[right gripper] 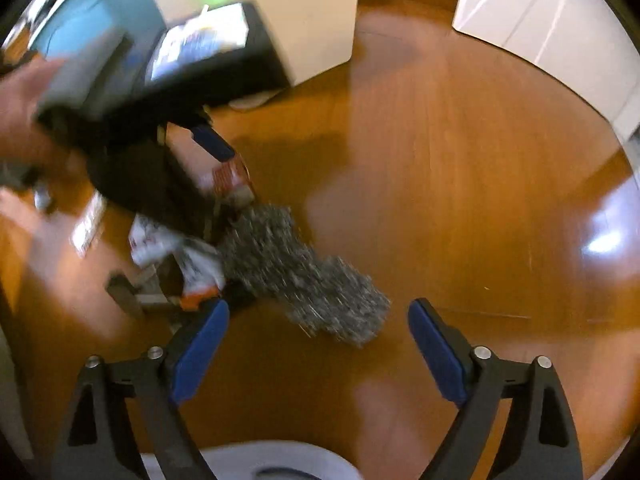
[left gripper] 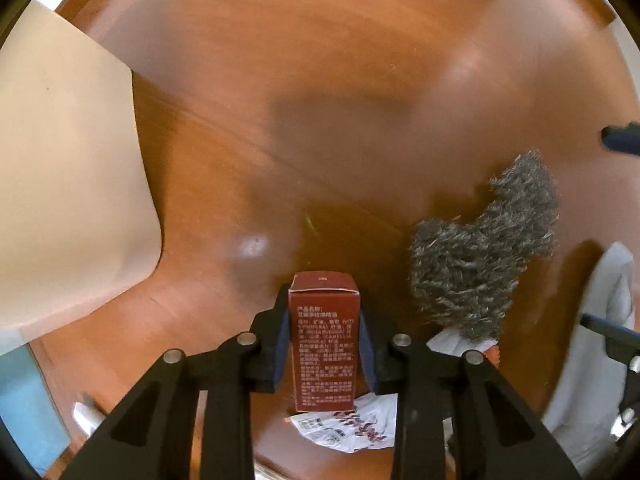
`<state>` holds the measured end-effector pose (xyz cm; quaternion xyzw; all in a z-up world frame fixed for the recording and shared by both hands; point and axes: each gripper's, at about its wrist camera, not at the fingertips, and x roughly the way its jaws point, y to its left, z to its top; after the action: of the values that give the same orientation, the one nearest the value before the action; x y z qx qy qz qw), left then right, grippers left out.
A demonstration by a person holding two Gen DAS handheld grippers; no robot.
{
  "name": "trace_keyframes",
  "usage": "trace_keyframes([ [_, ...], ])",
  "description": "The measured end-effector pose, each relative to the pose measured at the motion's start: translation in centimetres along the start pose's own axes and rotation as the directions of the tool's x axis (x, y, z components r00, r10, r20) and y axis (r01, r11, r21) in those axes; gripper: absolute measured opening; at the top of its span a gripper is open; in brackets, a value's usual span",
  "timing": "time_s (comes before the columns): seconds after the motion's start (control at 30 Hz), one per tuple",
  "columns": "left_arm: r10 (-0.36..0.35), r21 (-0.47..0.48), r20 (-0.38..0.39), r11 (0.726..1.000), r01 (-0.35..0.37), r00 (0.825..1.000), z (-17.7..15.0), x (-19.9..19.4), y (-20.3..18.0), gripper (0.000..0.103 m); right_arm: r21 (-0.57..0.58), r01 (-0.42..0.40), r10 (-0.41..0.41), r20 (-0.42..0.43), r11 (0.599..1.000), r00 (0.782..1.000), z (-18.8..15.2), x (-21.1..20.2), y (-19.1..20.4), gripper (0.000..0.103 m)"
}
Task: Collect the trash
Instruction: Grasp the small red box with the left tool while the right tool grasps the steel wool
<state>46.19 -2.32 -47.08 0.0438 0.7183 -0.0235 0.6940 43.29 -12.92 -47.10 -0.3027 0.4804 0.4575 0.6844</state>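
Left wrist view: the left claw (left gripper: 324, 336) pinches a dark red box (left gripper: 325, 340) printed with small text, its blue pads (left gripper: 283, 340) pressed on the box's two long sides. The box stands upright between them over the brown wooden floor (left gripper: 320, 80). Just below it on the floor lies a crumpled white wrapper (left gripper: 352, 426) with red print, and to the right a grey shaggy cloth (left gripper: 480, 264) lies flat. A cream cabinet (left gripper: 60, 180) fills the left edge.

Right wrist view: the right claw (right gripper: 318, 344) stands spread wide with nothing between its blue pads (right gripper: 200, 352), hanging over bare floor near the cloth's (right gripper: 304, 276) end. The picture is blurred at the left, but the left claw (right gripper: 216, 148) seems to grip the red box (right gripper: 224, 172) there, above the wrapper (right gripper: 176, 248), with a hand (right gripper: 20, 112) on its handle. A white rounded rim (right gripper: 280, 460), perhaps a bin, shows at the bottom edge.
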Motion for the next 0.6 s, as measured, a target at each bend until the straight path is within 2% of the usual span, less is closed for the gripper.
trace_keyframes([
  [0.03, -0.029, -0.011, -0.01, 1.0, 0.029, 1.0, -0.1, -0.1, 0.2, 0.028, -0.006, 0.0, 0.0, -0.007, 1.0, 1.0, -0.1, 0.2, -0.1, 0.093],
  [0.1, -0.038, -0.022, 0.002, 0.999, 0.038, 0.999, -0.7, -0.8, 0.6, 0.028, -0.039, 0.003, -0.004, -0.007, 0.999, 1.0, -0.2, 0.4, 0.1, 0.093],
  [0.17, -0.039, -0.038, 0.046, 0.998, 0.041, 0.998, -1.4, -2.8, 1.2, 0.028, -0.099, 0.003, -0.003, 0.001, 0.995, 1.0, 0.0, 0.3, 0.7, 0.093],
  [0.23, -0.019, -0.031, 0.103, 0.999, 0.022, 0.995, -2.4, -5.3, 1.1, 0.028, -0.205, 0.012, -0.013, -0.002, 0.979, 1.0, 0.6, 0.5, 2.4, 0.093],
  [0.3, -0.006, -0.033, 0.144, 0.999, 0.011, 0.989, -3.2, -7.2, 1.3, 0.028, -0.369, 0.034, -0.051, -0.036, 0.929, 0.998, 0.3, 1.6, 4.3, 0.093],
  [0.4, -0.042, -0.076, 0.127, 0.996, 0.051, 0.991, -4.2, -8.0, 2.2, 0.028, -0.519, 0.059, -0.099, -0.05, 0.853, 0.994, 0.4, 3.3, 5.6, 0.093],
  [0.53, -0.052, -0.11, 0.089, 0.992, 0.062, 0.995, -5.3, -7.1, 2.0, 0.028, -0.556, 0.027, -0.117, -0.127, 0.831, 0.985, 1.3, 6.8, 5.2, 0.093],
  [0.6, -0.061, -0.11, 0.084, 0.992, 0.07, 0.995, -5.3, -7.1, 2.1, 0.028, -0.522, -0.046, -0.046, -0.162, 0.852, 0.986, 1.8, 7.4, 4.4, 0.094],
])
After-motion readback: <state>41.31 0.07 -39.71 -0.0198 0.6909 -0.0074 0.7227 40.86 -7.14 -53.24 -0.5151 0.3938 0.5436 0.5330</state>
